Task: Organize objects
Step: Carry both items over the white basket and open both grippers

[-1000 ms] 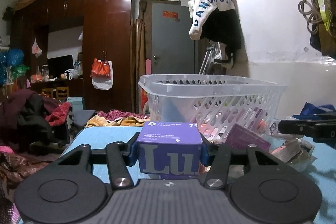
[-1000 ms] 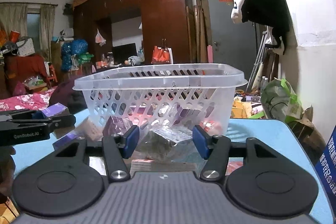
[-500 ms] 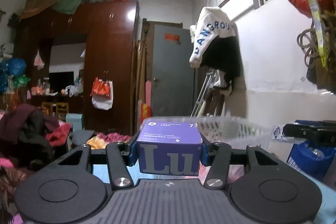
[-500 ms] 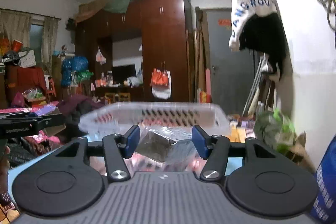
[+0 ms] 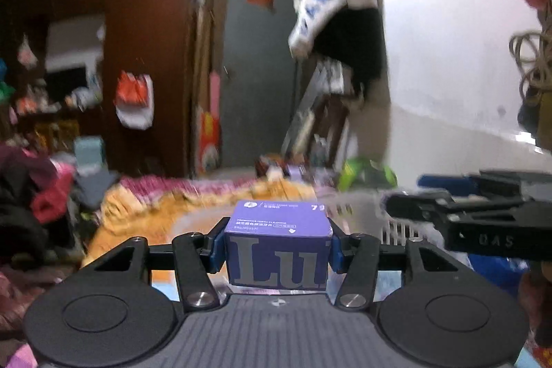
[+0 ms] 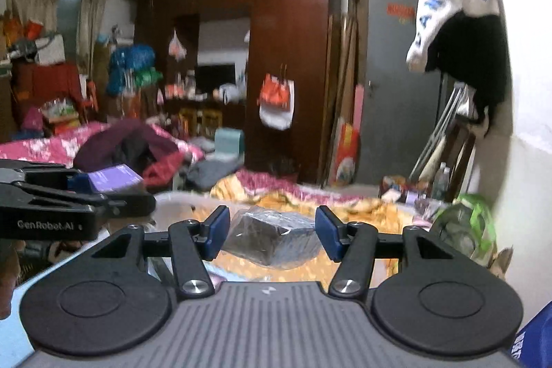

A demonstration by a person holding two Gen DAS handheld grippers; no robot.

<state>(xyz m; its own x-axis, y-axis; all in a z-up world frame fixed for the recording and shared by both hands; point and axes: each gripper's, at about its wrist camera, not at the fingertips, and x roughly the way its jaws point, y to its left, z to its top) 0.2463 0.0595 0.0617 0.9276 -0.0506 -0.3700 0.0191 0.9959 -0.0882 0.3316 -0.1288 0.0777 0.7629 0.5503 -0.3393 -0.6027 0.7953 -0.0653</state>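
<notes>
My left gripper [image 5: 277,244] is shut on a purple toothpaste box [image 5: 277,247] with large grey letters, held in the air. My right gripper [image 6: 272,231] is shut on a dark packet in clear crinkly wrap [image 6: 272,238], also held up. The white plastic basket shows only as a rim below the fingers, in the left wrist view [image 5: 400,228] and in the right wrist view [image 6: 179,199]. In the left wrist view the right gripper [image 5: 476,223] is to the right. In the right wrist view the left gripper [image 6: 69,199] with the purple box [image 6: 114,176] is to the left.
A blue table [image 6: 13,340] lies under the grippers. A blue bag [image 6: 534,337] stands at the right edge. A white wall [image 5: 448,92] with a hanging white and black garment [image 6: 459,23] is on the right. A cluttered bed and a dark wardrobe [image 6: 286,57] lie beyond.
Both grippers have risen with their loads. The basket, level with them a second ago, has dropped to a rim low in both views.
</notes>
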